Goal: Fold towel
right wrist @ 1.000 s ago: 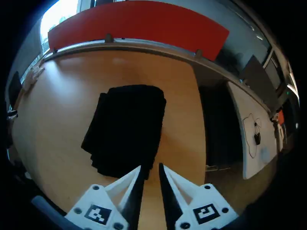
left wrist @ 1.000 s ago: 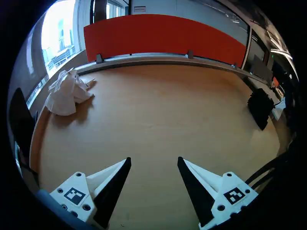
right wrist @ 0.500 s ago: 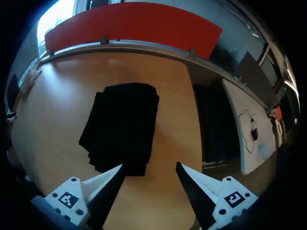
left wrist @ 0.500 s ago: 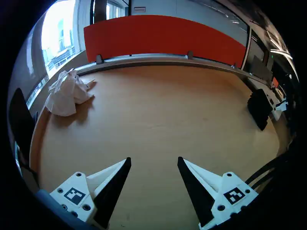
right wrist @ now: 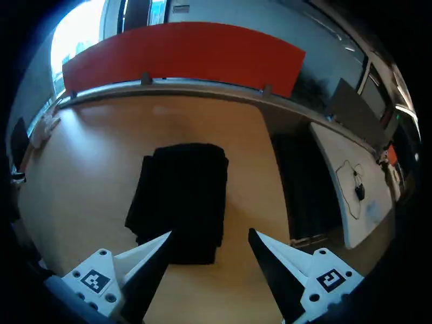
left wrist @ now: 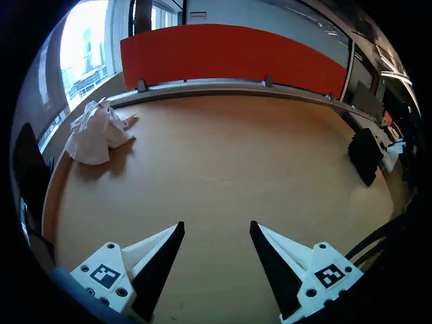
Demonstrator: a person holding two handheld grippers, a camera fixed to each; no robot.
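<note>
Evidently the right claw [right wrist: 210, 232] has released and spread wide; the folded black towel [right wrist: 183, 189] lies at its 12 o'clock. The left claw [left wrist: 216, 224] gapes wide, empty. Folding looks finished.

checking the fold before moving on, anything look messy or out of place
The black towel lies folded flat, layers slightly stepped along one edge. The white cloth sits crumpled in a heap near the window-side corner of the desk.

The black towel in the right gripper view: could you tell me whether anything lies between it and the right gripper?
Nothing visible does. The right gripper is open, its fingertips at the near edge of the black towel, which lies folded on the wooden table.
</note>
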